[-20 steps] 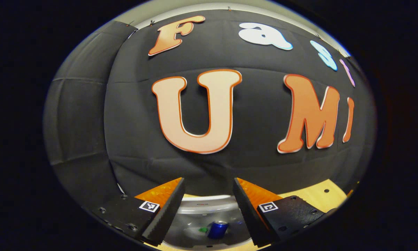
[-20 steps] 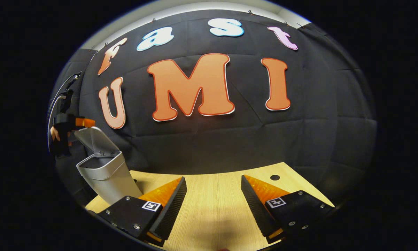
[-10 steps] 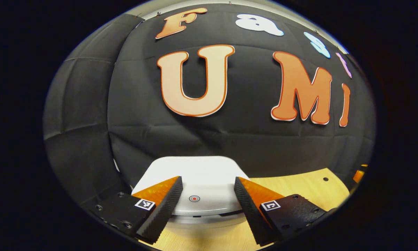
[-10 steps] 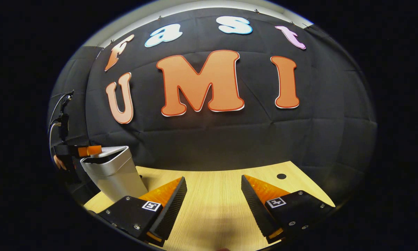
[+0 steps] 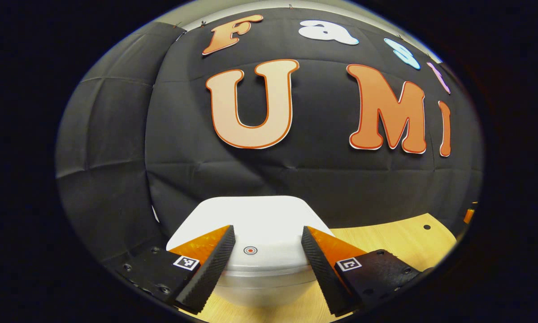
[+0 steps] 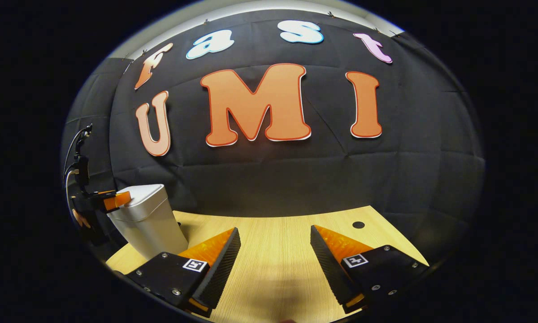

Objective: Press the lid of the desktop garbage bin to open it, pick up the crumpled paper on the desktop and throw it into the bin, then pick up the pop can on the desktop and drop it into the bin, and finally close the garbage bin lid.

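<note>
The lid (image 5: 260, 220) sat flat on the bin (image 6: 149, 224) at the bench's (image 6: 273, 264) left end, so the last step looked done or nearly so. The left gripper (image 5: 265, 251) hovered right over the lid, fingers spread wide either side of its red dot (image 5: 250, 250), gripping nothing. The right gripper (image 6: 274, 255) hung over bare bench, fingers apart and empty. No paper or can lay on the bench, presumably both inside the bin

bin (image 6: 148, 222): smooth satin silvery body, glossy white lid (image 5: 255, 222); desktop (image 6: 278, 242): matt pale wood grain; wall: matt black cloth.
</note>
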The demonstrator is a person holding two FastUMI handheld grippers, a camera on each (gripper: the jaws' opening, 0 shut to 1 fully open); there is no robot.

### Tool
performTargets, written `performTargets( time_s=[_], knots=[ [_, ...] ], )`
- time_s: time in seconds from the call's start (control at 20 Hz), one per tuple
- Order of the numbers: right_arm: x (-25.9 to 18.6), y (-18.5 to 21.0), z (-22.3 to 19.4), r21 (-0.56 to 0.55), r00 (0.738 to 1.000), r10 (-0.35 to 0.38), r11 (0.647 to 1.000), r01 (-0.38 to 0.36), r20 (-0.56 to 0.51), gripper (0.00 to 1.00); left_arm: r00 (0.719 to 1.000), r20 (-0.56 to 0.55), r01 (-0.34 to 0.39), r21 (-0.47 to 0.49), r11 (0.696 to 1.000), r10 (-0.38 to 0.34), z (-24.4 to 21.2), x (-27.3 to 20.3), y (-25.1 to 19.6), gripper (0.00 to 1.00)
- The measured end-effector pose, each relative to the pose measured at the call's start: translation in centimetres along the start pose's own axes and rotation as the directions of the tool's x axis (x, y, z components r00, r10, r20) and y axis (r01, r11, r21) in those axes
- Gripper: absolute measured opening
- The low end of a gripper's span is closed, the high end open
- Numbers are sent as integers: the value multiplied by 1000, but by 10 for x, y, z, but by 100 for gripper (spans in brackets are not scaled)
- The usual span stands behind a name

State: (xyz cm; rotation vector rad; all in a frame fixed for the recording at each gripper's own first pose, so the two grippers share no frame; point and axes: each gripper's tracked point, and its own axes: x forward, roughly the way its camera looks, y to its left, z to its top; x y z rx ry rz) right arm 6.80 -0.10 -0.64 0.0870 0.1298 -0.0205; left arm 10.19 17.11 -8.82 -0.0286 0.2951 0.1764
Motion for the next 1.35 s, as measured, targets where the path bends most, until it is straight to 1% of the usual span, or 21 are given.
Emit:
performTargets(
  time_s=[0.2,0.25,0.3,0.4,0.5,0.6,0.65,0.75,0.85,0.95,1.05,1.2,1.3,1.35],
  knots=[
    [-3,4,1,-4,1000,16,1000,-16,0,94,999,38,0,15,1000,0,5,-4,-1,95],
    [-4,3,1,-6,1000,15,1000,-15,2,94,999,40,-3,2,1000,3,7,-8,-1,92],
    [-4,1,2,-6,1000,11,1000,-11,5,94,999,47,-9,-16,1000,10,8,-13,-1,95],
    [-6,-4,7,1,1000,4,1000,-4,17,94,997,65,-35,-28,999,36,10,-24,-2,95],
    [-9,-6,9,-1,1000,5,1000,-5,31,94,995,88,-36,-29,999,38,17,-37,-13,95],
    [-13,-10,13,-10,999,-4,1000,5,48,94,994,106,-5,-26,1000,8,20,-52,-31,95],
    [-15,-10,15,-11,998,-2,1000,3,59,94,994,109,23,-28,999,-20,20,-58,-44,95],
    [-19,-9,18,-7,998,7,1000,-7,67,94,991,85,108,-15,994,-106,7,-68,-78,95],
    [-24,-8,17,-14,997,11,1000,-10,71,94,986,63,153,9,988,-154,-7,-81,-104,95],
    [-31,-8,16,-23,997,9,1000,-7,82,94,978,66,199,11,980,-199,-10,-99,-128,95],
    [-37,-9,15,-29,995,1,1000,2,98,94,969,88,232,21,973,-233,-10,-116,-152,95],
    [-39,-7,7,-38,996,5,999,-2,87,93,956,103,266,76,961,-273,-10,-127,-184,95],
    [-42,-6,3,-27,997,10,1000,-8,76,94,947,109,293,81,953,-301,-10,-134,-199,95],
    [-43,-6,1,-28,997,10,1000,-8,75,94,947,114,294,79,952,-302,-9,-136,-202,95]
  ],
)
